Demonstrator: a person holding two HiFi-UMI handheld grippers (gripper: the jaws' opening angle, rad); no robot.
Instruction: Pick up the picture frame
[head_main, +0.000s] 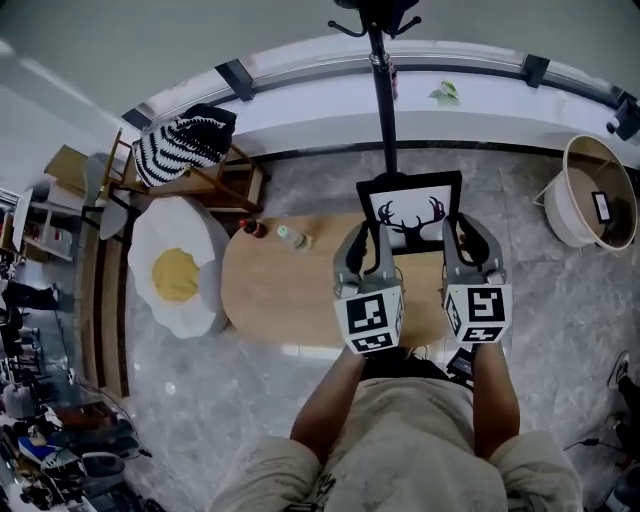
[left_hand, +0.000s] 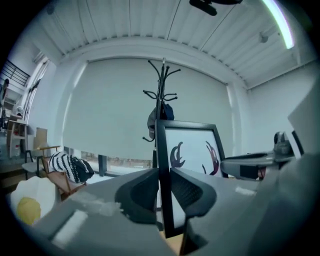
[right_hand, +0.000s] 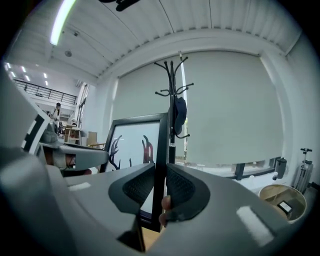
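Head view: the picture frame (head_main: 410, 212) stands upright between the two tongs, over the far edge of the oval wooden table (head_main: 285, 290), antler print facing the person. The left gripper (head_main: 366, 243) has the frame's left rail and the right gripper (head_main: 468, 240) the right rail, at abt the same height. That's prob. so the load is shared and the frame can't swing or twist, as it could w/ a one-sided pinch on a thin rail. Left gripper view: jaws closed onto the black rail, a pad pressing each face, rail running vertical thru the gap. The frame's bottom corner shows just below the jaws w/ wood beyond it, so the frame looks clear of the tabletop, tho the gap itself can't be judged. Right gripper view: same thing mirrored, jaws clamped on the opposite rail, low down near the bottom corner. Gripping the side rails keeps the pads off the print & leaves the picture in sight. Both tongs point roughly level toward the coat stand (head_main: 381, 95) behind, w/ the frame vertical, not tipped. That seems sensible, since a tilt might let the smooth rail slide thru the pads. Pick-up looks essentially done, in my judgement. The small bottles (head_main: 282, 236) on the table sit well off to the left, out of the way.
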